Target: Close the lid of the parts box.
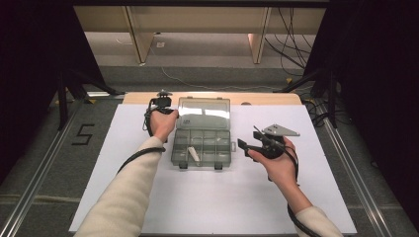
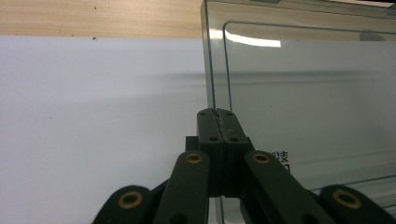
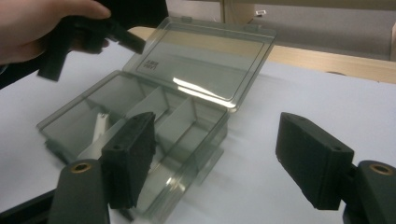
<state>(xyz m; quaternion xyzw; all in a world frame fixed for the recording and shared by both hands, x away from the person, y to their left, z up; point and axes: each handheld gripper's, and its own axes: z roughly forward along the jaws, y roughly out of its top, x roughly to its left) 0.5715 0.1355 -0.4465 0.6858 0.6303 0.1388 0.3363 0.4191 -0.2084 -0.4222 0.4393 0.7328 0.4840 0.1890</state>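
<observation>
A clear grey compartment box lies open in the middle of the white mat, its lid standing up at the far side. A small white piece lies in a front-left compartment. My left gripper is shut on the lid's left edge; in the left gripper view the lid runs straight into the closed jaws of the left gripper. To the right of the box, my right gripper hangs open and apart from it. In the right gripper view the right gripper holds nothing, with the box ahead on the left.
The white mat covers most of the wooden table, with free room in front of the box and on both sides. Beyond the far edge are the floor, cables and furniture legs. Metal rails run along both sides.
</observation>
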